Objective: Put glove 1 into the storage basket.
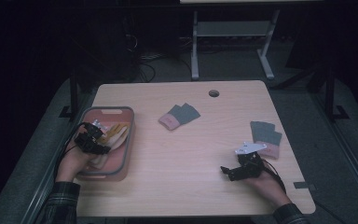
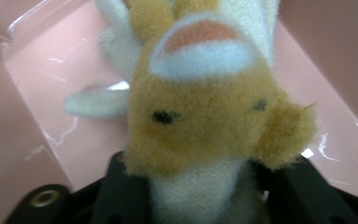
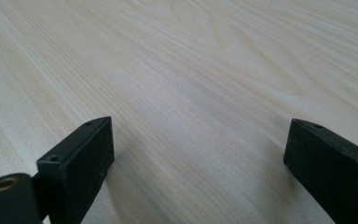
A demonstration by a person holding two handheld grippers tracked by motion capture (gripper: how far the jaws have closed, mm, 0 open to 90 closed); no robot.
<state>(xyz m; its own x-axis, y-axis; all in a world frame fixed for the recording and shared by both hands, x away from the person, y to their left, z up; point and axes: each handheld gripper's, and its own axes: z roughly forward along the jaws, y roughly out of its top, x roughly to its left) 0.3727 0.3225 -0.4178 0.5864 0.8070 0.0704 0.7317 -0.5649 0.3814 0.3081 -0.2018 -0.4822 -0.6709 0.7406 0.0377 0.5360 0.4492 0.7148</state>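
Left gripper [image 1: 101,139] hangs over the pink bin [image 1: 121,164] at the table's left edge, with a fuzzy yellow and white plush toy [image 2: 205,112] lying between its jaws. From the left gripper view the toy sits right at the jaw roots, its white lower part between the 2 black jaws, but whether the pads press on it or merely flank it I cannot tell. The toy rests inside the bin, on the pink floor, with a white limb sticking out to one side. In the high view it shows as a pale yellow and white heap [image 1: 113,135] in the bin's middle.

Farther right, the right gripper [image 1: 228,172] lies low over the bare wooden table [image 1: 177,168], its jaws spread wide with nothing between them; the right gripper view shows wood grain between the 2 black jaws.

A grey and pink sock pair [image 1: 179,115] lies near the table's middle, toward the far edge. A second grey and pink sock pair [image 1: 266,135] lies just beyond the right gripper, near the right edge.
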